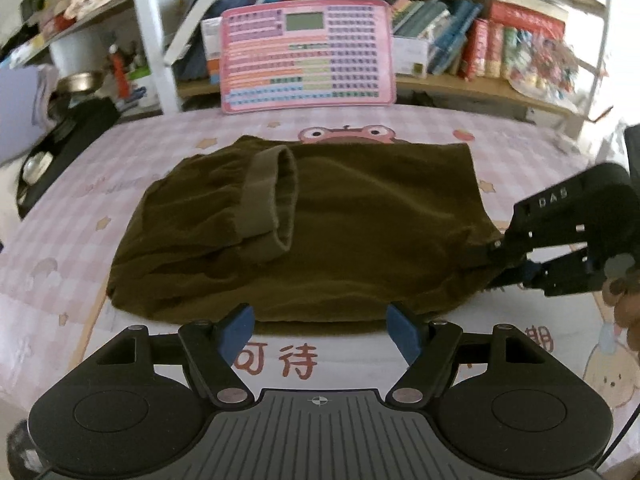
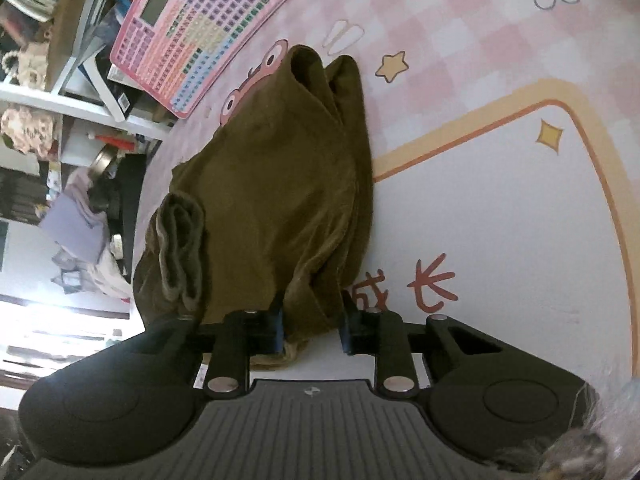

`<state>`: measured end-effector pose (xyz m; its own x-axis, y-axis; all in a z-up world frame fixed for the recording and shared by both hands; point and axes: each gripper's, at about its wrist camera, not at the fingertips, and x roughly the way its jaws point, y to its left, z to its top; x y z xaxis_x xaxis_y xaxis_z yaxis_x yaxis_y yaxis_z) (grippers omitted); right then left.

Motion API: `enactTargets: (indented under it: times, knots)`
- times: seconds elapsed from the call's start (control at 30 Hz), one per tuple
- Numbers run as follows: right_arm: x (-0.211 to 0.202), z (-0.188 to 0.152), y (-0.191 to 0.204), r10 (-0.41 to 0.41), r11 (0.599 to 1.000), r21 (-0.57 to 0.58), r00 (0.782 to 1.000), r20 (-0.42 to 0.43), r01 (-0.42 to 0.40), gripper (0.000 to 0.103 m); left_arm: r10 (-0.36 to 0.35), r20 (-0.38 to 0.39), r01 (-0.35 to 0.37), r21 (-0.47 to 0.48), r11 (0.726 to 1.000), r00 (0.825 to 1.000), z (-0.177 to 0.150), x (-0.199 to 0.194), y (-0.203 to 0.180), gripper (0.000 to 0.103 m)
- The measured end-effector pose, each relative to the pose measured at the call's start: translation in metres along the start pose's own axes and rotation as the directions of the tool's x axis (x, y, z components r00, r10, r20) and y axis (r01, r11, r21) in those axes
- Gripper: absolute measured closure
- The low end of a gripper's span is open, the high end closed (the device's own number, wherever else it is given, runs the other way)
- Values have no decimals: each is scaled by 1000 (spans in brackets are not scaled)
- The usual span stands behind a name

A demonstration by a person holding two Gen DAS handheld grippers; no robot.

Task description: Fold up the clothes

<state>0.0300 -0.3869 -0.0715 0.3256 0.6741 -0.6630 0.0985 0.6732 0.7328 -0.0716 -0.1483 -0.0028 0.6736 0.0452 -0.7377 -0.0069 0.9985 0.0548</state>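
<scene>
Just ahead of my left gripper (image 1: 320,330) lies the near hem of the brown garment (image 1: 304,232), spread on the pink checked cloth (image 1: 80,240). Its jaws stand wide and empty, blue pads (image 1: 236,330) hovering short of the fabric. A ribbed cuff (image 1: 272,204) lies folded over the garment's left half, beyond my fingertips.

At the garment's right edge my right gripper (image 2: 312,326) has narrowed around a bunched fold; whether the pads truly pinch it I cannot tell. To fold well, I judge I should catch both layers, grip the near hem with the left, and lift together.

Beyond, a shelf (image 1: 460,88) holds books (image 1: 440,36); a metal bowl (image 1: 80,82) sits far left, contents unseen.
</scene>
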Motion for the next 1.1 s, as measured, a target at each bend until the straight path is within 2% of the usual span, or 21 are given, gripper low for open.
enactTargets:
  times: [0.17,0.27,0.37,0.5,0.67,0.87,0.97,1.03,1.07,1.1]
  knots:
    - [-11,5,-2,101,994,45,995,15,-101,81,-19,1,19,147,989,1000,5,5,-24,28]
    - [-13,9,4,143,989,44,990,18,-144,81,-12,5,10,279,960,1000,6,10,-46,28]
    - [-14,12,8,162,986,40,987,18,-162,81,-14,16,7,362,932,1000,8,13,-63,28]
    - [-13,14,12,175,984,34,984,14,-175,81,-22,27,8,435,901,999,8,15,-78,28]
    - [-15,13,15,184,983,14,983,1,-184,81,6,62,-37,509,860,998,12,27,-93,28]
    - [-17,13,18,164,986,-21,986,-7,-164,81,1,107,-64,589,806,994,22,46,-112,30]
    - [-16,14,14,141,990,-14,990,-5,-141,80,-9,98,-53,604,795,995,23,56,-117,42]
    - [-16,16,8,128,992,5,992,7,-128,76,-17,89,-41,611,791,996,23,62,-120,64]
    - [-16,18,5,124,992,14,992,13,-124,76,-19,84,-37,612,790,996,23,65,-120,67]
    - [-16,19,2,121,992,25,992,21,-121,76,-25,78,-28,612,790,997,23,68,-121,75]
